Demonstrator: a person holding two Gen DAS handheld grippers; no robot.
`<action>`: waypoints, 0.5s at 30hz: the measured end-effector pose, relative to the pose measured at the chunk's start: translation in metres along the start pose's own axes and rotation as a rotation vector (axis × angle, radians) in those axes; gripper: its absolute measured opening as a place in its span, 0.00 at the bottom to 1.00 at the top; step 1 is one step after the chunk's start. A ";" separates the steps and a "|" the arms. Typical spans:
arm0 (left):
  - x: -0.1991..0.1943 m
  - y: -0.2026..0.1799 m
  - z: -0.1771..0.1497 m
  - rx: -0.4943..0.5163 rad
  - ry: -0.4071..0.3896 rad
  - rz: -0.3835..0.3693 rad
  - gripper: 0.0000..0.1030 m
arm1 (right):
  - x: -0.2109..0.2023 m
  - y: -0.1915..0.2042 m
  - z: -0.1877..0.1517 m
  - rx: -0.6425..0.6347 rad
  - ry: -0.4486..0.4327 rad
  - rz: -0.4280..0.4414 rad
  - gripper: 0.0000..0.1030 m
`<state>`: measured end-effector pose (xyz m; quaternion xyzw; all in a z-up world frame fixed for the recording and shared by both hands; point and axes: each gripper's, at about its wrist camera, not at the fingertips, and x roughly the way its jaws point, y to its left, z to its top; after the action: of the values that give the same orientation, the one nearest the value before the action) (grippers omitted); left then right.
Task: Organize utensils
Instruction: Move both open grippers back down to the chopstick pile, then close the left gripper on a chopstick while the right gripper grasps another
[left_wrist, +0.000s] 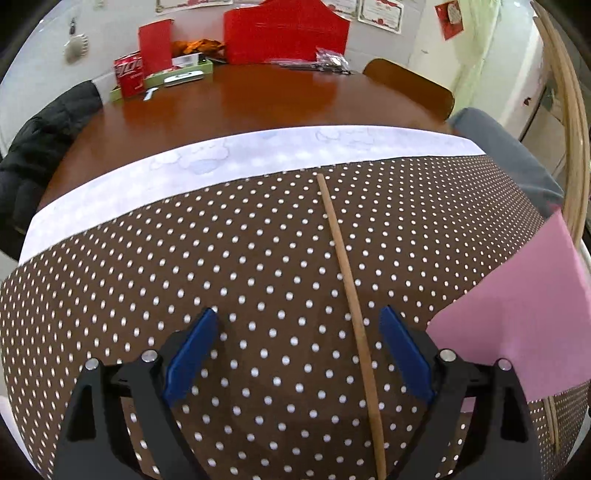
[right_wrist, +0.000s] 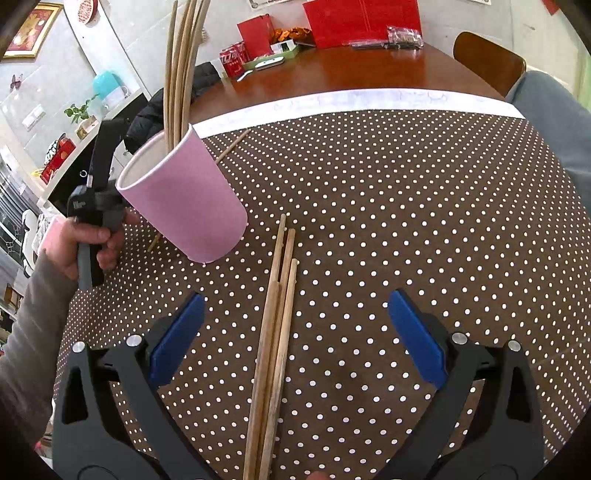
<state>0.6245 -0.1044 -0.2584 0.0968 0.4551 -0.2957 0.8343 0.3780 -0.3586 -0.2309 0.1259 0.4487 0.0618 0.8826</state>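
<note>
A pink paper cup (right_wrist: 184, 199) stands on the brown dotted cloth (right_wrist: 406, 184), with several wooden chopsticks (right_wrist: 181, 74) upright in it. In the left wrist view the cup (left_wrist: 517, 314) is at the right edge. My left gripper (left_wrist: 299, 314) is open just above the cloth. A single chopstick (left_wrist: 347, 280) lies between its fingers, close to the right blue pad (left_wrist: 402, 350) and not squeezed. My right gripper (right_wrist: 295, 297) is open over a bundle of several chopsticks (right_wrist: 277, 332) lying on the cloth. A hand holds the left gripper's black body (right_wrist: 96, 206) left of the cup.
A white cloth strip (left_wrist: 221, 166) borders the dotted cloth, with bare wooden table (left_wrist: 258, 99) beyond it. At the back stand red boxes (left_wrist: 284, 29), soda cans (left_wrist: 129, 74) and a green tray (left_wrist: 184, 72). A black jacket (left_wrist: 44, 147) is at left, a chair (left_wrist: 410, 85) at right.
</note>
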 end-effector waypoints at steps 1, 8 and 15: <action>0.002 -0.001 0.003 0.010 0.005 0.008 0.86 | 0.001 0.000 0.000 0.002 0.007 -0.001 0.94; 0.014 -0.013 0.012 0.075 0.007 0.102 0.74 | 0.009 -0.004 0.002 0.014 0.030 -0.003 0.94; 0.009 -0.021 0.011 0.083 0.016 0.078 0.05 | 0.013 -0.003 -0.001 0.040 0.051 -0.009 0.94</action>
<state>0.6234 -0.1295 -0.2572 0.1514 0.4449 -0.2810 0.8368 0.3854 -0.3589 -0.2427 0.1402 0.4728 0.0522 0.8684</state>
